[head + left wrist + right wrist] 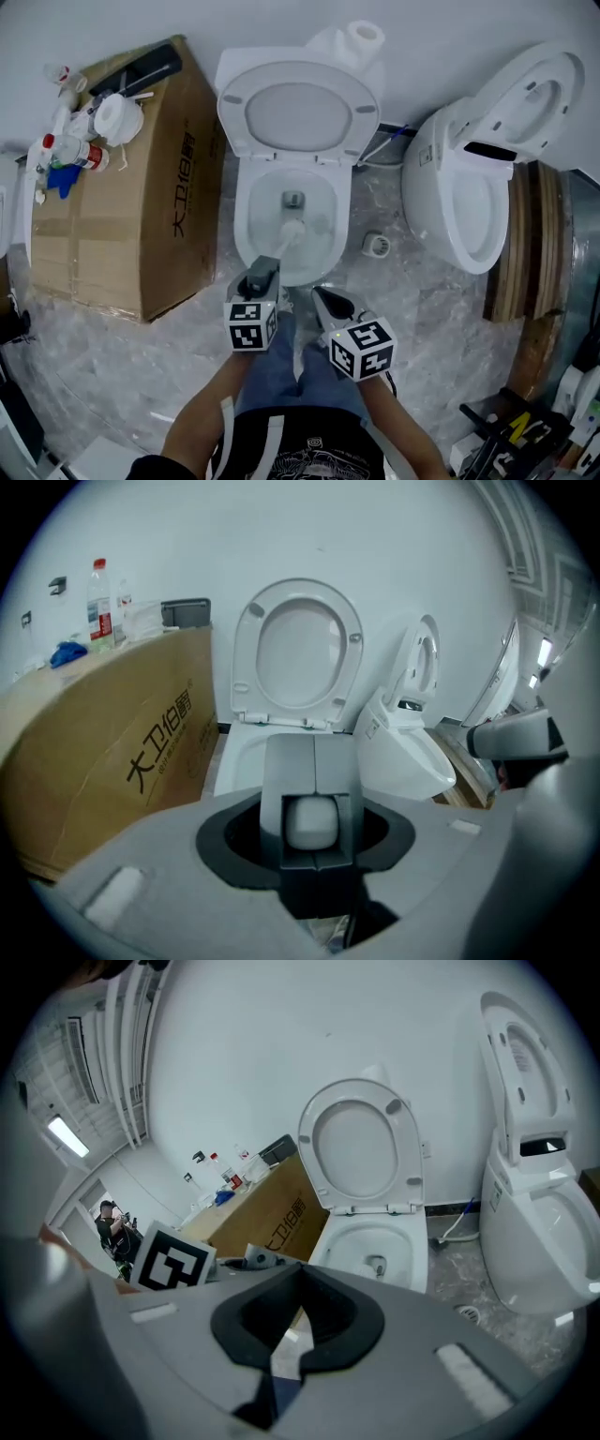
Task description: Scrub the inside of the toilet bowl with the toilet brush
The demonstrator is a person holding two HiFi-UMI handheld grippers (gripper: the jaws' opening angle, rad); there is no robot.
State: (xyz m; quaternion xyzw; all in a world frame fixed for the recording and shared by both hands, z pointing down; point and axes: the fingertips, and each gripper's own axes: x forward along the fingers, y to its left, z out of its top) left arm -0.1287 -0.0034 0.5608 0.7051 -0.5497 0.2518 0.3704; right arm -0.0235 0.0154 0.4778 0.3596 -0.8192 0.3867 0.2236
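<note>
Bathroom floor: clamping left gripper jaws on toilet brush handle end, prob. light & stiff; holding right gripper jaws together.

Cardboard box side: "大卫伯爵", black print.

The toilet bowl and toilet brush are white; the cardboard box is brown with black print; the floor is marbled grey.
</note>
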